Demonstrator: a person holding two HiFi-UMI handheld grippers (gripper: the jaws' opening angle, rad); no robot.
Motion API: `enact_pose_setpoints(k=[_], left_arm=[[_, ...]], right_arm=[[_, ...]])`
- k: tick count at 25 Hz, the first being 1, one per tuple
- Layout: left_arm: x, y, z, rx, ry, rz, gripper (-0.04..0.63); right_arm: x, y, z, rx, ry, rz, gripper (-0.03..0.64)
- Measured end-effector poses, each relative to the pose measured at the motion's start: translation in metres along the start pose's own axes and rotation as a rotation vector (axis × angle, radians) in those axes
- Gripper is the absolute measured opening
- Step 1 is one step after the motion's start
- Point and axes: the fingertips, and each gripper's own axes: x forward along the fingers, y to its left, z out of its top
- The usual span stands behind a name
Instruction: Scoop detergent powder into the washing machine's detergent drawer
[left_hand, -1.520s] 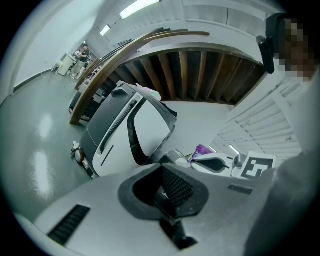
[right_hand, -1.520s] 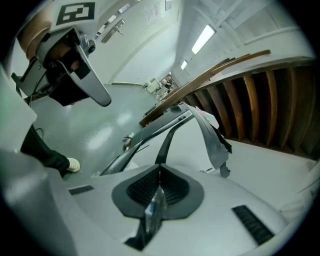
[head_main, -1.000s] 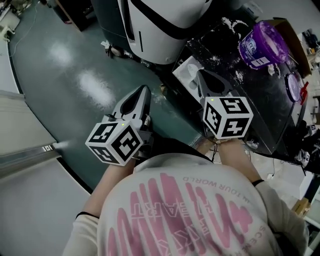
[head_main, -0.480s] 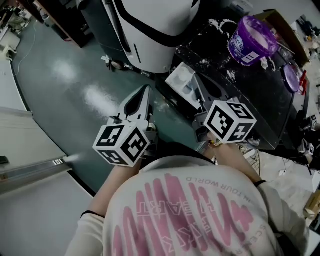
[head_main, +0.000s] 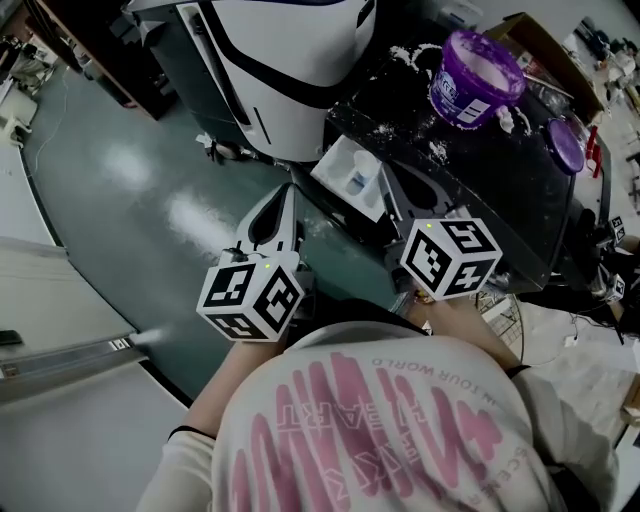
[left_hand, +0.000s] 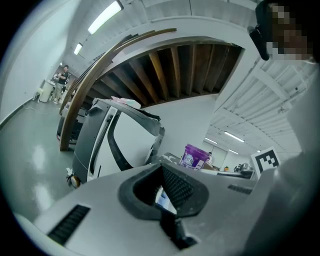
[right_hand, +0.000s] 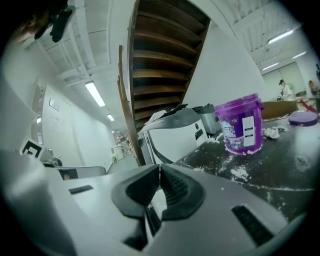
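Note:
The white washing machine (head_main: 290, 60) stands at the top of the head view with its detergent drawer (head_main: 335, 175) pulled out; something small, white and blue lies in it. A purple tub of powder (head_main: 473, 75) stands open on the black table (head_main: 500, 200), with white powder spilled around it. My left gripper (head_main: 288, 188) is shut and empty over the green floor, just left of the drawer. My right gripper (head_main: 390, 172) is also shut and empty, at the drawer's right side by the table edge. From the right gripper (right_hand: 159, 165) the tub (right_hand: 241, 125) is ahead to the right.
The purple lid (head_main: 566, 145) lies on the table right of the tub. A cardboard box (head_main: 545, 45) sits behind the tub. Cables and clutter hang off the table's right end. A grey ramp edge (head_main: 70, 350) crosses the floor at lower left.
In the head view the machine, drawer and tub have slid left and down, bringing the drawer more fully into view. Both grippers stay shut, side by side, near the drawer.

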Motion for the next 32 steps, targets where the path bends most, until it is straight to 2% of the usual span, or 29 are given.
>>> enact_pose_setpoints(k=[14, 32], left_arm=[[-0.003, -0.028, -0.026, 0.016, 0.040, -0.045, 0.000], [0.009, -0.032, -0.036, 0.007, 0.071, -0.070, 0.000]], right_arm=[[-0.031, -0.024, -0.015, -0.012, 0.016, -0.052, 0.002], [-0.027, -0.032, -0.028, 0.005, 0.056, -0.062, 0.002]])
